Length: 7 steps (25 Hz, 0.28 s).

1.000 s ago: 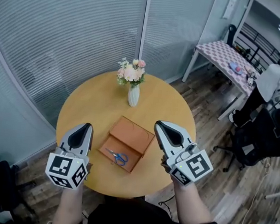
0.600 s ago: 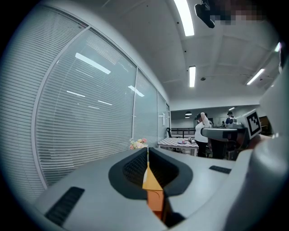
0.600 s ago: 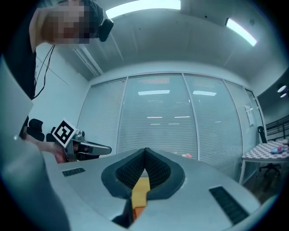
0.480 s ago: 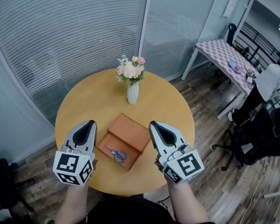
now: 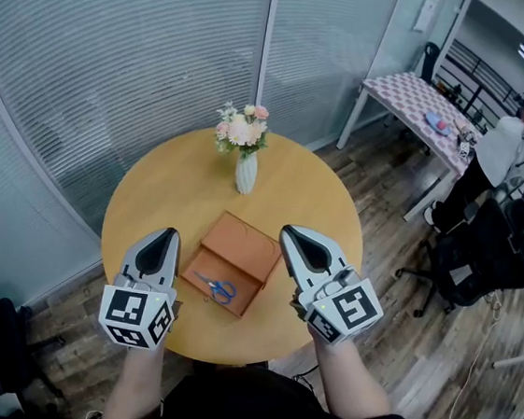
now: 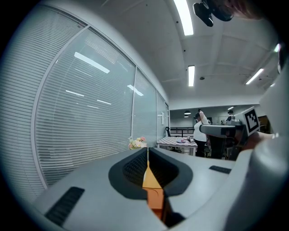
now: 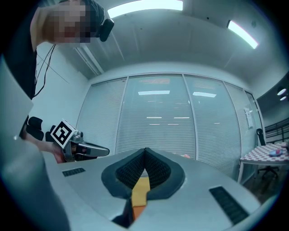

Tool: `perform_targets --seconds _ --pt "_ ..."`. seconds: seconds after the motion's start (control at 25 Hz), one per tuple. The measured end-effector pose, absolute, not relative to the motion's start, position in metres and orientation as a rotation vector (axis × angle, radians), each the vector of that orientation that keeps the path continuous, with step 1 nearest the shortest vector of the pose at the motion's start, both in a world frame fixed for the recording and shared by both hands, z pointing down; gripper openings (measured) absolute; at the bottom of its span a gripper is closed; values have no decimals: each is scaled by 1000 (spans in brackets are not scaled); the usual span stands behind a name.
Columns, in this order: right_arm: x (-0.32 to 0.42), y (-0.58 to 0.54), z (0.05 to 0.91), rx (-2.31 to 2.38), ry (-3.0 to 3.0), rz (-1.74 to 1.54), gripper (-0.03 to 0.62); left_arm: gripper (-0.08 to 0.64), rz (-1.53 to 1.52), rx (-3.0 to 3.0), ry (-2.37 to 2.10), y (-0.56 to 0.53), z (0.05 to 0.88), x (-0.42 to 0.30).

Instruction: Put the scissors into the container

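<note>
The blue-handled scissors (image 5: pixel 219 289) lie inside the near half of an open orange-brown container (image 5: pixel 244 247) on the round wooden table (image 5: pixel 170 193). In the head view my left gripper (image 5: pixel 167 233) hangs above the table's near left edge, just left of the container. My right gripper (image 5: pixel 290 230) hangs just right of it. Both are shut with nothing between the jaws, as the left gripper (image 6: pixel 147 149) and right gripper (image 7: pixel 145 150) show in their own views, which look level across the room. The scissors are out of sight in both gripper views.
A white vase of flowers (image 5: pixel 245 169) stands on the table behind the container. Glass walls with blinds (image 5: pixel 120 56) rise beyond the table. At back right are a checked-cloth table (image 5: pixel 424 105), a person (image 5: pixel 504 152) and a black office chair (image 5: pixel 467 265).
Both grippers have drifted slightly inward toward the container over the last second. The scissors lie in the container as before, and nothing else has moved.
</note>
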State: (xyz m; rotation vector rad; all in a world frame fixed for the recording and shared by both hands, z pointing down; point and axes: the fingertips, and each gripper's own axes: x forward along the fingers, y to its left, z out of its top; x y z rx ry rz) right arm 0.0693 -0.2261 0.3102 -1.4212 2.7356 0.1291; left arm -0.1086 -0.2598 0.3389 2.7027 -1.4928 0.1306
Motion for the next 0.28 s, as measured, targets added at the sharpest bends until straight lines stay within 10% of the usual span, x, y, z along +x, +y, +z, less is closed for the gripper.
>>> perform_targets --seconds 0.28 --pt "66 -226 312 -1428 2738 121 34 21 124 2703 -1495 -260 338 -115"
